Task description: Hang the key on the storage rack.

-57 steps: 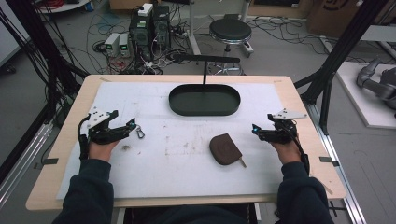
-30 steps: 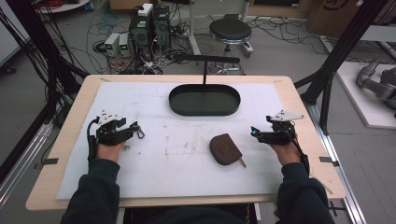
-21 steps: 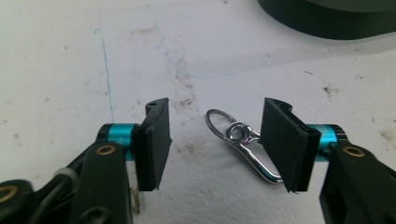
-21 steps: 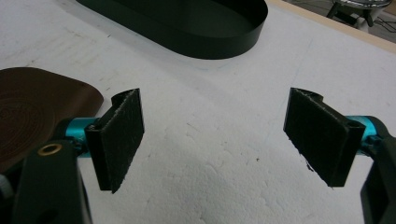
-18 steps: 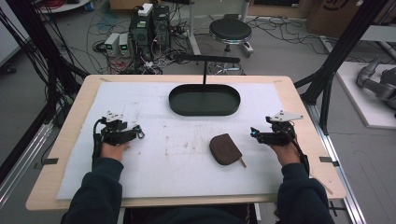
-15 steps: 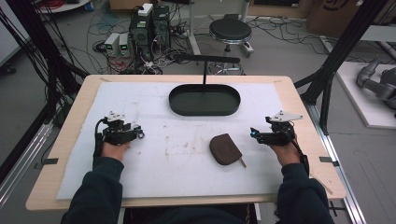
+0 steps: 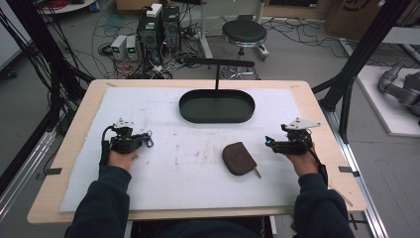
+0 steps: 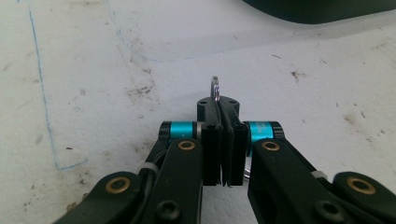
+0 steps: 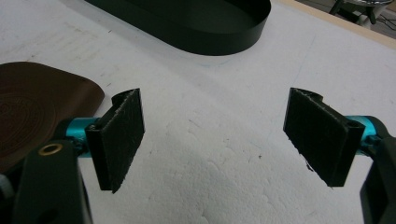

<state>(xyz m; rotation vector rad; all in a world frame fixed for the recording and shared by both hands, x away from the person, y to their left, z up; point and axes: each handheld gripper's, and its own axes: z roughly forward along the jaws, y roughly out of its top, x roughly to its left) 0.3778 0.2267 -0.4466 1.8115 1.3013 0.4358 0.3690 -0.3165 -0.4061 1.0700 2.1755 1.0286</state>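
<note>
My left gripper [image 8: 224, 140] is shut on a small black fob [image 8: 205, 106] with a metal ring [image 8: 215, 88]. Its jaws have just been closing, and the fob now stands pinched between the pads just above the white mat. In the high view this gripper [image 7: 147, 140] sits at the mat's left. My right gripper [image 9: 215, 135] is open with nothing between its pads, low over the mat. In the high view it [image 7: 268, 143] is at the right, just right of a brown leather pouch [image 7: 239, 158]. The pouch [image 9: 32, 107] also lies to the left of the right gripper's jaws.
A black oval tray [image 7: 217, 106] lies at the back middle of the white mat [image 7: 188, 173], with a black stand [image 7: 218, 63] behind it. The tray's rim [image 9: 210, 42] is ahead of the right gripper. The wooden table edge [image 7: 327, 129] runs along the right.
My left gripper has shifted a little to the right and its jaws have closed on the small fob with the ring. The right gripper and the pouch have stayed put.
</note>
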